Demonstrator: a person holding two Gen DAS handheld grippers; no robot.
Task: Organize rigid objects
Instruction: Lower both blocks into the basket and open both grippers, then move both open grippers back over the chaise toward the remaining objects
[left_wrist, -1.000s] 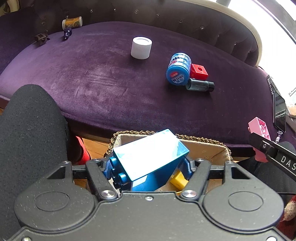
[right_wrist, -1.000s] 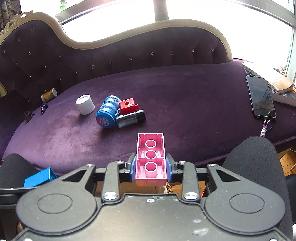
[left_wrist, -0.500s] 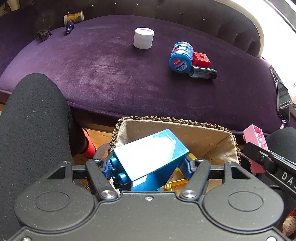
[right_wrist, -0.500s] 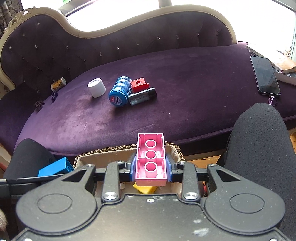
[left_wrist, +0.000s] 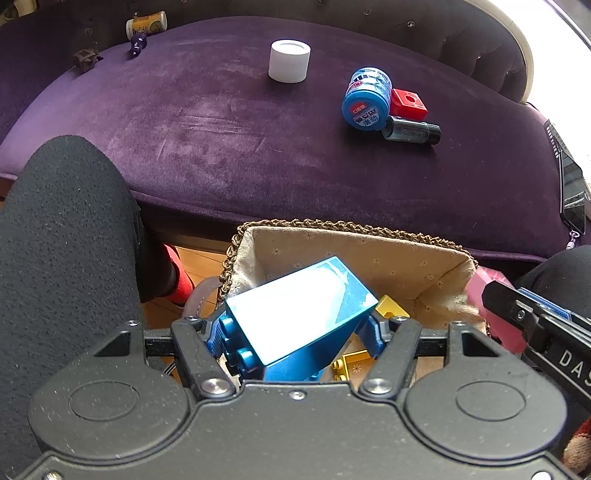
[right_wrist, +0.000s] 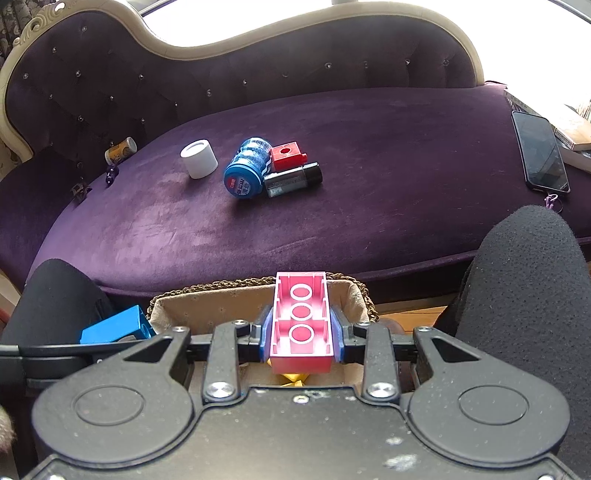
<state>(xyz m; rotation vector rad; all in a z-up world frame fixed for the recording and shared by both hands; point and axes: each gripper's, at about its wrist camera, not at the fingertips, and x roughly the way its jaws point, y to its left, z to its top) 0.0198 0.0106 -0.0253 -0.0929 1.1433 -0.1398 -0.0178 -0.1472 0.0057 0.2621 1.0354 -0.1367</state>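
My left gripper (left_wrist: 295, 332) is shut on a big blue brick (left_wrist: 295, 314), tilted, over the open cloth-lined basket (left_wrist: 369, 251). Yellow bricks (left_wrist: 391, 308) lie inside the basket. My right gripper (right_wrist: 300, 328) is shut on a pink brick (right_wrist: 300, 321), underside up, above the basket's rim (right_wrist: 221, 288). The pink brick also shows at the right edge of the left wrist view (left_wrist: 480, 291). The blue brick shows at the lower left of the right wrist view (right_wrist: 114, 326).
On the purple sofa seat (right_wrist: 369, 166) lie a white cap (right_wrist: 198, 158), a blue bottle (right_wrist: 245, 171), a red block (right_wrist: 287, 155) and a dark tube (right_wrist: 291, 180). A phone (right_wrist: 541, 155) lies at the right. A small yellow jar (right_wrist: 120, 149) lies at the far left. Knees in black flank the basket.
Both grippers have drawn back and down from the sofa with their bricks held. The basket has come into fuller view beneath them.
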